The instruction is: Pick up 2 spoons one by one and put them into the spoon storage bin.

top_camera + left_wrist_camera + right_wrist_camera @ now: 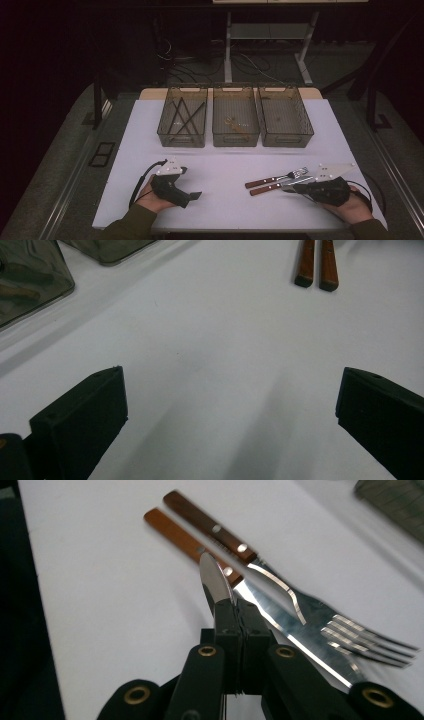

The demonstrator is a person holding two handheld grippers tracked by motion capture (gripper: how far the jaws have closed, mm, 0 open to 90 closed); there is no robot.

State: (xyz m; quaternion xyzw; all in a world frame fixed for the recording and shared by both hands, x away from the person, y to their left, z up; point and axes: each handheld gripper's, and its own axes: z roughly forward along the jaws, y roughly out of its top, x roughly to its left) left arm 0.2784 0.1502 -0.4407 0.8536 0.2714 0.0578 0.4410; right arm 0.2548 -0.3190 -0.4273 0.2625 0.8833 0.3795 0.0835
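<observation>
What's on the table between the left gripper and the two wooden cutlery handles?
Nothing: bare white table from left gripper to wooden handles, in the high and left gripper views.

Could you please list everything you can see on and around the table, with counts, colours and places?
table: one, white top, centre of the high view.
bins: three, clear smoky plastic, in a row at the far side of the table; the left one holds dark sticks, the middle one some small brownish things, too small to tell.
fork: one, steel with a dark brown wooden handle, lying at the near right of the table.
knife: one, steel with a lighter brown wooden handle, lying beside the fork.
small steel blade: one, silvery, clamped upright in the right gripper; what kind of utensil is hidden.
left gripper: black, near left, jaws open over bare table.
right gripper: black, near right, jaws shut on the blade.
</observation>
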